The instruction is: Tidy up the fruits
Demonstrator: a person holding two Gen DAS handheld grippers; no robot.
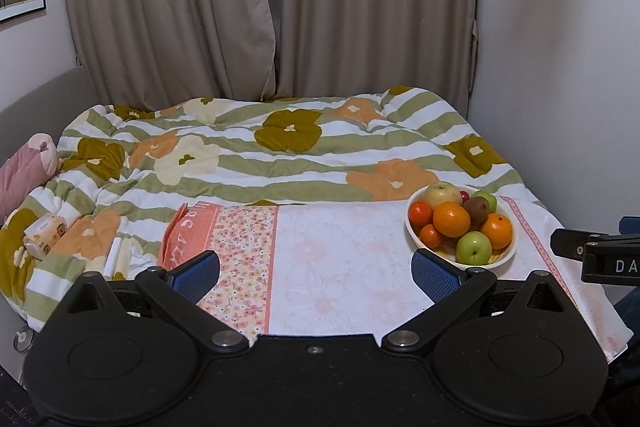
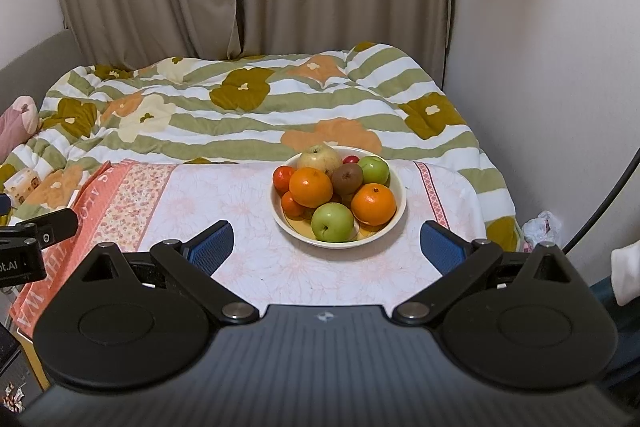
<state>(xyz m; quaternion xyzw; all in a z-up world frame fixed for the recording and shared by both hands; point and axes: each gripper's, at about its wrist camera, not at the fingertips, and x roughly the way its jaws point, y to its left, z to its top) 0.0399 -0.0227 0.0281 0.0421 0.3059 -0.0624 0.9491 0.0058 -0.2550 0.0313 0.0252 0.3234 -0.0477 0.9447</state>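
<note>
Ahead, fruit bowl [image 2: 394, 217] beyond right gripper [image 2: 326, 247]; both grippers' fingers [image 1: 434, 273] wide apart, empty.

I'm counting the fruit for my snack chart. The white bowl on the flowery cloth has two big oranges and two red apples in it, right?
Nearly. The apples are green, not red: one at the near edge and another at the back right, clearest in the right wrist view. The rest holds: the white bowl sits on the flowery cloth with two big oranges inside.
</note>
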